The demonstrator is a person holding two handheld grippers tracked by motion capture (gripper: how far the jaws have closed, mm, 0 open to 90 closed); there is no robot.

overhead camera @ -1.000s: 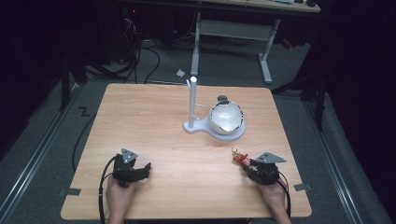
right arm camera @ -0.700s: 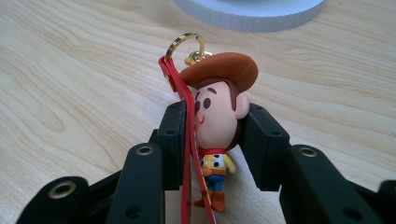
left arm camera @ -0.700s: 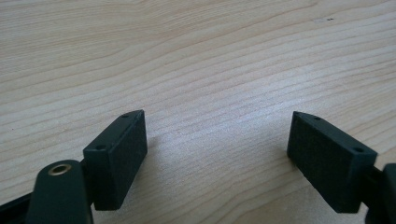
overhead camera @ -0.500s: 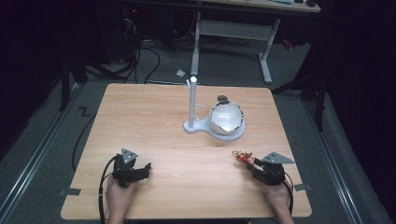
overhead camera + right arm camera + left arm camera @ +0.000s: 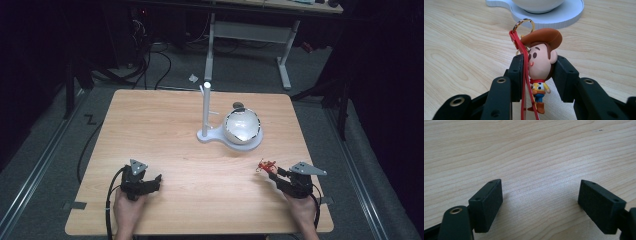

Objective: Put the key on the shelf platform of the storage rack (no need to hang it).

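Low in the right gripper view, the right gripper (image 5: 537, 75) is clamping a cowboy keychain figure (image 5: 540, 62) by its head, red strap (image 5: 524, 75) and gold ring (image 5: 524, 23) hanging alongside. Behind it, toward the top, a white stand (image 5: 564, 15) is sitting on the wooden table (image 5: 461, 50). At lower left of the high view, the left gripper (image 5: 150, 182) is resting with jaws apart, holding nothing.
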